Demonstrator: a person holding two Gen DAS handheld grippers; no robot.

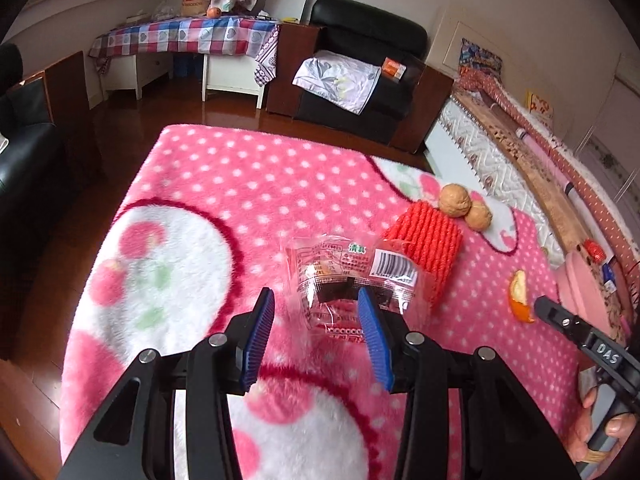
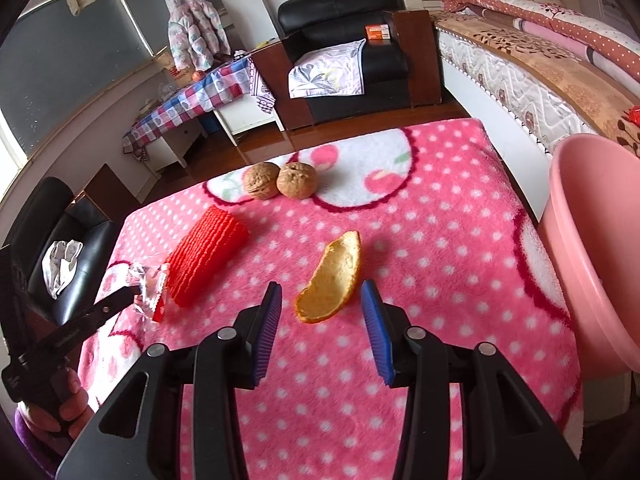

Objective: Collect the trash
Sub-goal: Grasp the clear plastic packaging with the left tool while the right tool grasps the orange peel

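A clear plastic snack wrapper (image 1: 348, 276) with a barcode lies crumpled on the pink dotted blanket (image 1: 224, 184). My left gripper (image 1: 315, 294) is open, and the wrapper's near end lies between its blue pads (image 1: 262, 336) without being pressed. A curved orange peel (image 2: 330, 284) lies inner side up on the blanket (image 2: 440, 260). The right gripper (image 2: 321, 285) is open around the peel's near end, with gaps at both pads. The left wrist view also has the peel (image 1: 518, 296) with the right gripper (image 1: 538, 304) at it. In the right wrist view, the left gripper (image 2: 132, 294) reaches the wrapper (image 2: 148, 284).
A red ribbed sleeve (image 1: 424, 252) (image 2: 204, 256) lies just behind the wrapper, with two walnuts (image 1: 454, 202) (image 2: 280, 180) beyond it. A pink basin (image 2: 592, 240) stands at the blanket's right edge. A bed (image 2: 540, 76), a black armchair (image 2: 344, 40) and a checked table (image 1: 180, 36) surround the area.
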